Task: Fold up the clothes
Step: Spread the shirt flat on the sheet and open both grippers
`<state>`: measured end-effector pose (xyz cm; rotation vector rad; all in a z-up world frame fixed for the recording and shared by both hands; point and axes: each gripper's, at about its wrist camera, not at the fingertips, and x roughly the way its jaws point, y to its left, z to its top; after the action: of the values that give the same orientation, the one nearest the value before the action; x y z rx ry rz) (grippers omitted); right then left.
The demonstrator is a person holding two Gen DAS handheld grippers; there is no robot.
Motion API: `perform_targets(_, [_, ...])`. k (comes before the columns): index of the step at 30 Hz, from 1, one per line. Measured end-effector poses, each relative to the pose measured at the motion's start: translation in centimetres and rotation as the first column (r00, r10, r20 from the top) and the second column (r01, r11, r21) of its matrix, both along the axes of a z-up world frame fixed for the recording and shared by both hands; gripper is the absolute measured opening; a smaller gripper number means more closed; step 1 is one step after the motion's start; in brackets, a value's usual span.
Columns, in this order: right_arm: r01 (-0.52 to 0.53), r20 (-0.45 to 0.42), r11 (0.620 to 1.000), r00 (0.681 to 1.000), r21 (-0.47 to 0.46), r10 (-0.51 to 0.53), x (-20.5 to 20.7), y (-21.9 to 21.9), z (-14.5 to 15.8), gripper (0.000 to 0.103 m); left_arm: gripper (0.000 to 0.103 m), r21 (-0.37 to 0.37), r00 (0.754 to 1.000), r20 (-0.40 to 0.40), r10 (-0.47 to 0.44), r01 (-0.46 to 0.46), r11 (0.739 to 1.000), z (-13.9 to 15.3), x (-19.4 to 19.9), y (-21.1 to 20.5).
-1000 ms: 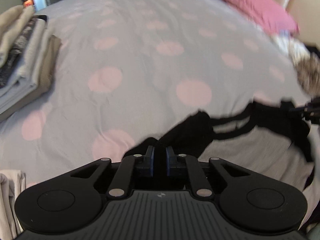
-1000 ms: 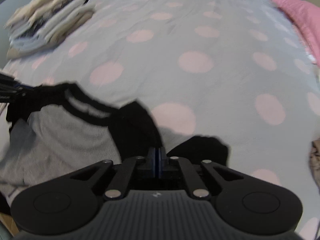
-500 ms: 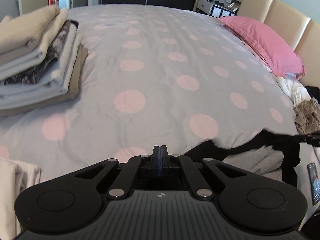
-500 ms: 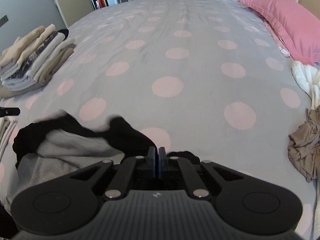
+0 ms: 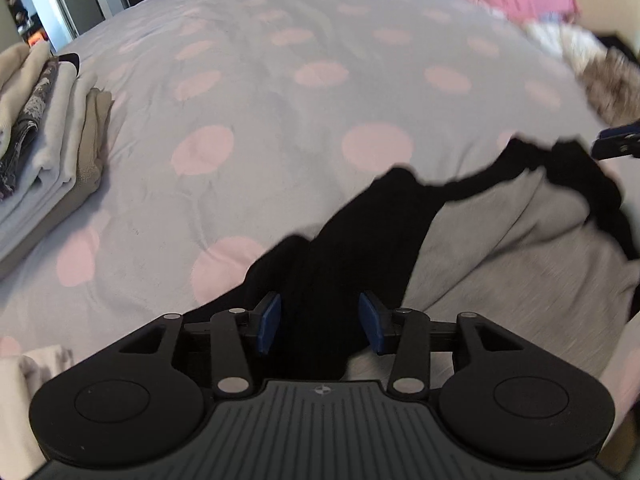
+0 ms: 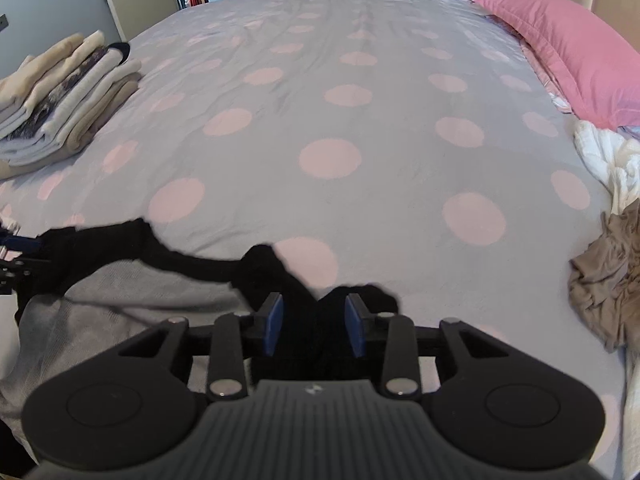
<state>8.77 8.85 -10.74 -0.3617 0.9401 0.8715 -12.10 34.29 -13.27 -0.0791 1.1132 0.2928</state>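
Now | my L gripper (image 5: 319, 322) & R gripper (image 6: 314, 324) both spread, black sleeves between pads, unpinched | shirt (image 5: 500, 240) at bed (image 6: 320, 120) near edge, 6 o'clock | I'd smooth flat before folding; stack (image 6: 68, 92) at 10.

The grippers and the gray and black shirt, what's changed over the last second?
Both grippers have let go: the left gripper and right gripper were clamped on the shirt's black sleeves, and now their jaws stand open with the black fabric loose between them. The shirt lies spread on the bed. The folded stack stayed put.
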Motion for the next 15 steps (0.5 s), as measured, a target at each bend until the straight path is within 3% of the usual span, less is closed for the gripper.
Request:
perform_targets(4, [-0.058, -0.029, 0.998, 0.998, -0.029, 0.057, -3.8, 0.8, -1.1, 0.038, 0.034, 0.048, 0.999, -0.047, 0.009, -0.007, 0.999, -0.6, 0.0, -0.1])
perform_targets(6, [-0.081, -0.06, 0.996, 0.995, -0.031, 0.079, -5.5, 1.1, -1.8, 0.041, 0.024, 0.042, 0.999, -0.048, 0.006, -0.004, 0.999, -0.6, -0.2, -0.2])
perform_targets(8, [-0.093, -0.092, 0.995, 0.992, -0.037, 0.089, -6.7, 1.4, -2.5, 0.045, 0.002, 0.018, 0.998, -0.061, 0.008, -0.007, 1.0, -0.6, -0.1, -0.1])
perform_targets(12, [-0.105, -0.148, 0.994, 0.984, -0.043, 0.098, -8.6, 2.0, -3.7, 0.049, 0.002, -0.043, 0.998, -0.045, -0.04, 0.038, 0.998, 0.0, -0.1, -1.1])
perform_targets(15, [-0.079, -0.16, 0.997, 0.984, -0.016, 0.076, -8.4, 1.9, -3.1, 0.052, 0.001, -0.157, 0.995, -0.007, -0.102, 0.1, 0.983, 0.7, -0.2, -2.5])
